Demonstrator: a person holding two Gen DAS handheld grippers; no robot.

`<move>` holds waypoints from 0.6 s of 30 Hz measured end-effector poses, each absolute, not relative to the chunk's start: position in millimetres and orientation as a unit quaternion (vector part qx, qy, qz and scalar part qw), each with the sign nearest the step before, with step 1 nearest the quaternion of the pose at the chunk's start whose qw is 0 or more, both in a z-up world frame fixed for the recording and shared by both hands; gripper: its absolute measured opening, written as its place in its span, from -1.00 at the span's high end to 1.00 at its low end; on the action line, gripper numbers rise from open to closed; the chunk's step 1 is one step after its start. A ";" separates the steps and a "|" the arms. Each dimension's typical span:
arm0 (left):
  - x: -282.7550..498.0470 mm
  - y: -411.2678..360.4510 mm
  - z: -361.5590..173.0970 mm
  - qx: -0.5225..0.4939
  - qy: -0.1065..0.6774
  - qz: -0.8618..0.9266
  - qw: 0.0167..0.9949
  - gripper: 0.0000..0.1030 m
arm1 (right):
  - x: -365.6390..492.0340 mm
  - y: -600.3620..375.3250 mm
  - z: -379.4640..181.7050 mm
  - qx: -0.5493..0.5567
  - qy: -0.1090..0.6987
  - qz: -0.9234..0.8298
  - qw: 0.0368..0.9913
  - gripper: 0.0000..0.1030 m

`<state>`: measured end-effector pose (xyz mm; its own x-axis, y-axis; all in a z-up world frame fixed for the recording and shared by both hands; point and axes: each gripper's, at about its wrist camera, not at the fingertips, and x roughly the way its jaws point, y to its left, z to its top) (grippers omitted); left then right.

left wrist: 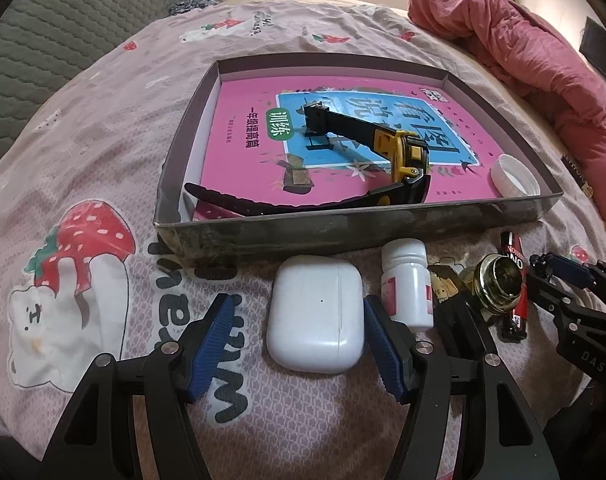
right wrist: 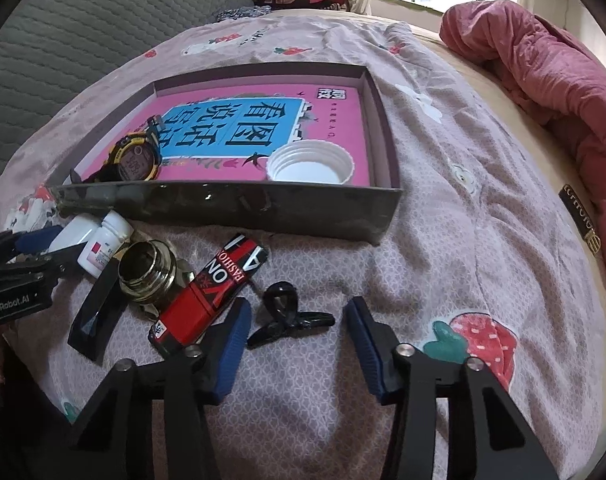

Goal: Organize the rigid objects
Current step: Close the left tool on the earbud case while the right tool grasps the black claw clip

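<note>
Below, black hair clip [right wrist: 289,316] lying crosswise between spread right tongs [right wrist: 297,346], untouched, left tongs [left wrist: 299,344] gaping around earbud case [left wrist: 315,316].

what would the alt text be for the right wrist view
The right gripper, jaws open, hangs over a black hair claw clip on a strawberry-print bedsheet. To its left lie a red and black lighter, a glass jar and a white pill bottle. Behind, a shallow box holds a pink book, a watch and a white cap.
</note>
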<state>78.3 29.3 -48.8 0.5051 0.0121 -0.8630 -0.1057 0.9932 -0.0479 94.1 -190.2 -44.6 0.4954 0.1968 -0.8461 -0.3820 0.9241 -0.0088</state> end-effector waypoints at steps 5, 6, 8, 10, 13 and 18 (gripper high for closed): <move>81.3 27.5 -51.1 -0.043 0.496 0.036 0.866 -0.32 | 94.5 -191.9 -43.9 -0.087 0.473 0.175 0.859 0.18; 81.9 27.1 -51.4 -0.042 0.496 0.036 0.866 -0.32 | 94.7 -192.7 -43.6 -0.083 0.474 0.176 0.859 0.19; 81.6 27.2 -51.3 -0.041 0.496 0.036 0.866 -0.32 | 95.7 -195.6 -42.8 -0.073 0.475 0.180 0.859 0.19; 82.6 27.8 -52.1 -0.041 0.496 0.034 0.867 -0.32 | 96.9 -198.6 -42.1 -0.061 0.476 0.182 0.858 0.19; 84.2 28.0 -53.3 -0.040 0.495 0.032 0.867 -0.31 | 98.3 -203.8 -39.7 -0.045 0.474 0.181 0.861 0.32; 86.0 25.6 -53.7 -0.034 0.493 0.027 0.869 -0.23 | 99.5 -204.2 -38.7 -0.041 0.472 0.182 0.862 0.32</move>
<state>86.0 25.6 -53.7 0.5132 0.0138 -0.8582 -0.0802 0.9963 -0.0320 99.5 -204.2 -38.7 0.4880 0.2746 -0.8285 -0.3513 0.9307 0.1016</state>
